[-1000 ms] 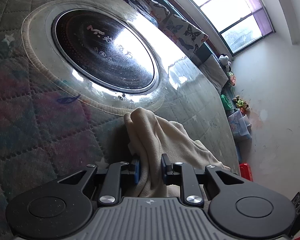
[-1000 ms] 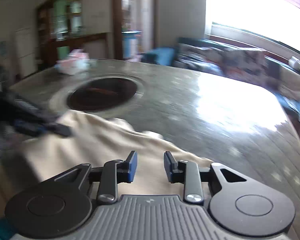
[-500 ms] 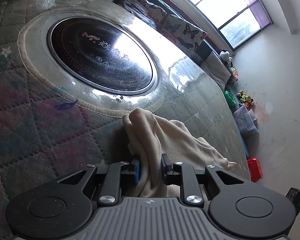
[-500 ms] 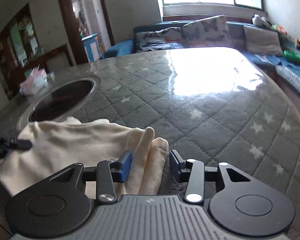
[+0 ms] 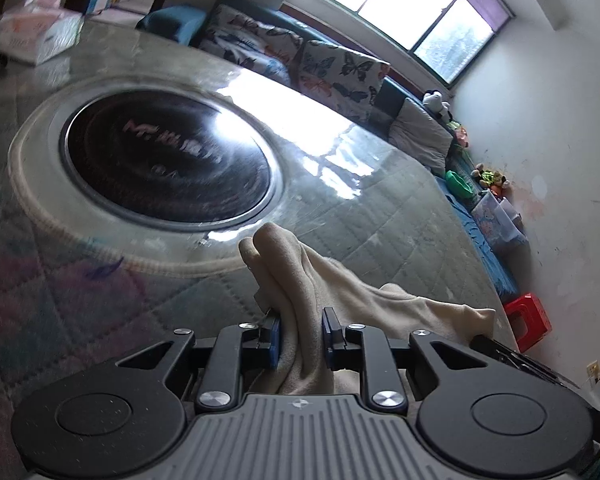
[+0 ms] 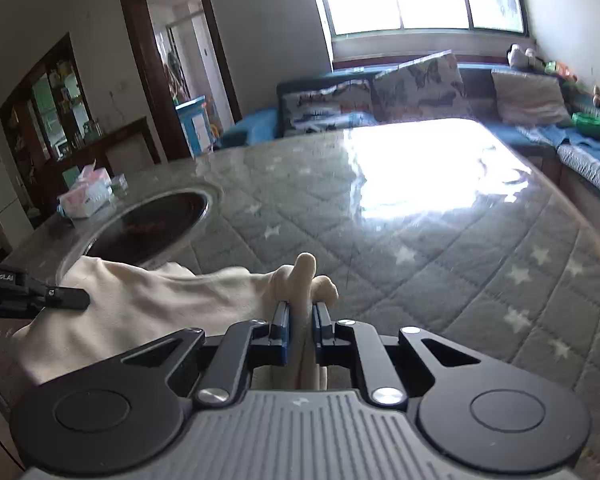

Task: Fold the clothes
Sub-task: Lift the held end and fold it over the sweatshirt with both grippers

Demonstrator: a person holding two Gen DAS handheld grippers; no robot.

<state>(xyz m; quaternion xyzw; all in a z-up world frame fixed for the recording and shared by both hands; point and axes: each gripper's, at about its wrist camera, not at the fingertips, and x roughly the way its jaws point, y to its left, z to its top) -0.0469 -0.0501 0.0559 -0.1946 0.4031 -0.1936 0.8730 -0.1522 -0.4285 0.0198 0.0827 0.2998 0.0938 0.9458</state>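
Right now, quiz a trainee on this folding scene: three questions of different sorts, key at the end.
1. True or false: the right gripper is open and clear of the cream garment.
2. What does the left gripper hold?
A) tissue box
B) cream garment
C) pillow
3. Fill in: the black round panel is set into the ____.

Key: 1 false; 2 B; 3 table.
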